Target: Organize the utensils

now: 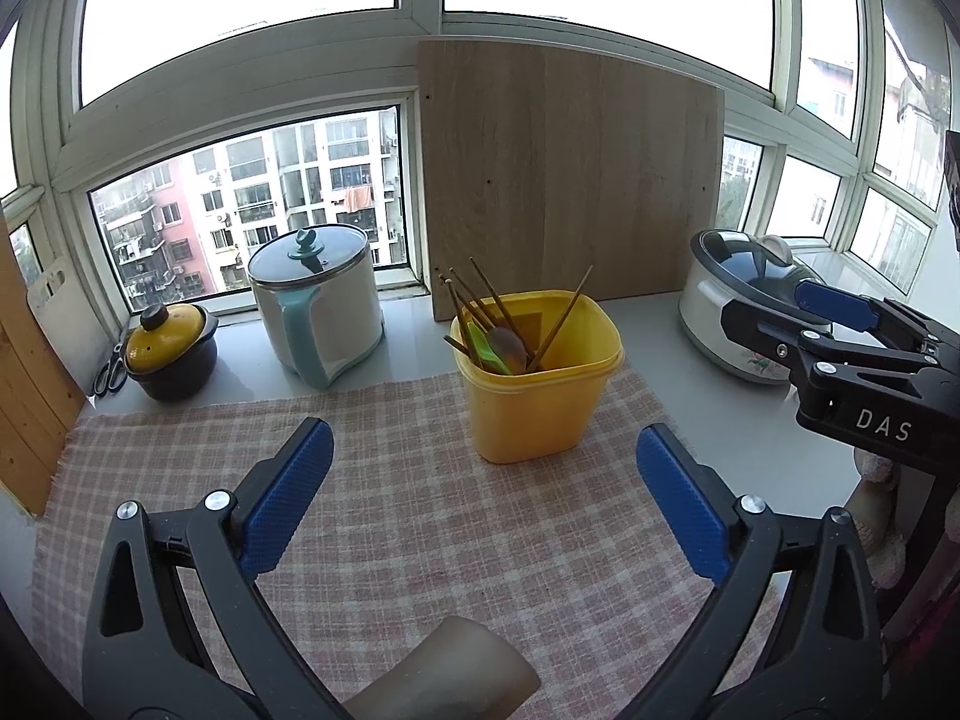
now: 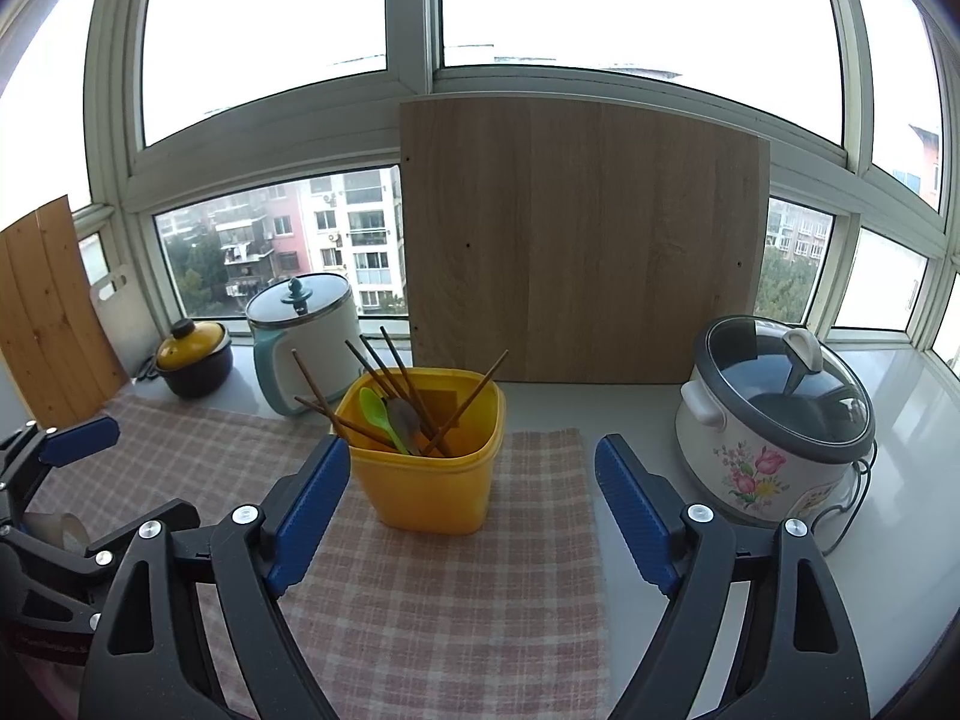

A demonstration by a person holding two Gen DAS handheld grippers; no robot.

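Note:
A yellow plastic bin (image 1: 534, 402) (image 2: 429, 480) stands on a pink checked cloth (image 1: 384, 528) (image 2: 456, 600). It holds several brown chopsticks (image 1: 564, 315) (image 2: 468, 402), a green spoon (image 1: 486, 348) (image 2: 378, 414) and a darker spoon (image 1: 509, 345) (image 2: 403, 417). My left gripper (image 1: 483, 450) is open and empty, in front of the bin. My right gripper (image 2: 471, 456) is open and empty, its fingers on either side of the bin but nearer to me. The right gripper also shows at the right edge of the left wrist view (image 1: 840, 312).
A white and teal electric kettle-pot (image 1: 318, 312) (image 2: 300, 342) and a small yellow-lidded clay pot (image 1: 171, 351) (image 2: 195, 357) stand at the back left. A floral rice cooker (image 1: 744, 312) (image 2: 774, 420) stands at the right. A wooden board (image 1: 570, 174) (image 2: 576, 246) leans against the window.

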